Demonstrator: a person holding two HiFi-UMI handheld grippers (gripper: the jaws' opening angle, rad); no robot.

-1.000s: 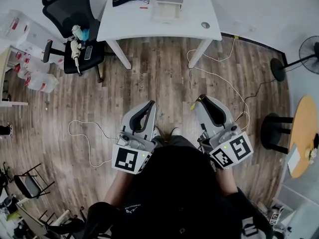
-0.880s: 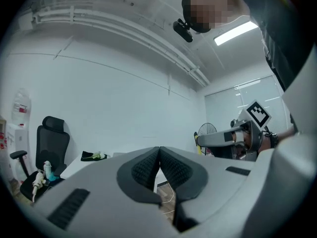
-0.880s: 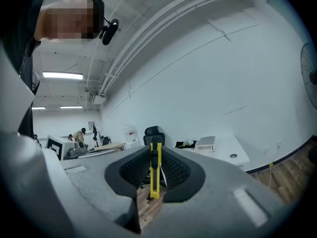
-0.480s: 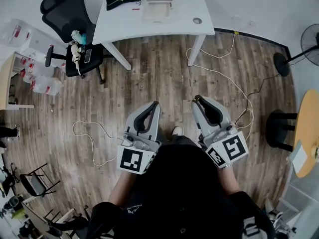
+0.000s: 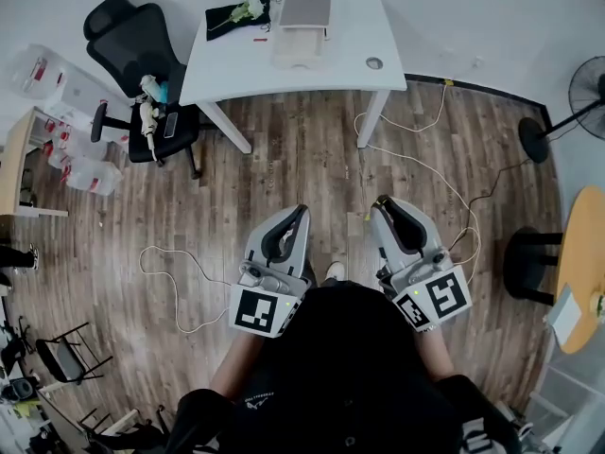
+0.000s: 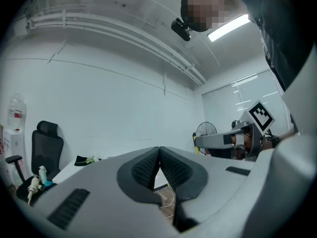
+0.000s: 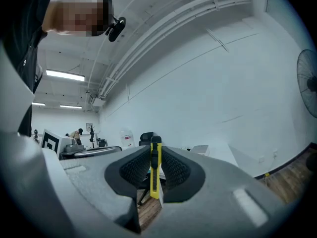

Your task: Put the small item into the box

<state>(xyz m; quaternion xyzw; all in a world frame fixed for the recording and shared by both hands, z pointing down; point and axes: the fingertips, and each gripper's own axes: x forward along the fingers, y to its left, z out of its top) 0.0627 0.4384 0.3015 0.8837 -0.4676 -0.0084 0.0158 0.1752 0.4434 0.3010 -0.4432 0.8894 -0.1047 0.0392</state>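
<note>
we judge the task to be about halfway done: the small item, a yellow utility knife [image 7: 155,175], is already picked up and rides in the right gripper [image 5: 385,204], but it is not yet in the box [image 5: 301,28]. that box, pale with what looks like a raised grey lid, sits on the white table [image 5: 236,60] at the far side of the wooden floor [image 5: 284,149], well apart from where we stand. what is left, as we read it, is the walk over, the reach above the box and the release. the right gripper view shows its 2 ribbed jaws pinching the knife from either side. the knife stands upright between them, its top poking above the pads and its lower end hanging below, and the grip looks square, not tilted. the left gripper [image 6: 159,157] has its 2 jaws pressed together at the tips with nothing between them, only floor showing through the gap lower down. both grippers are held low in front of our body, side by side, pointing toward the table.
</note>
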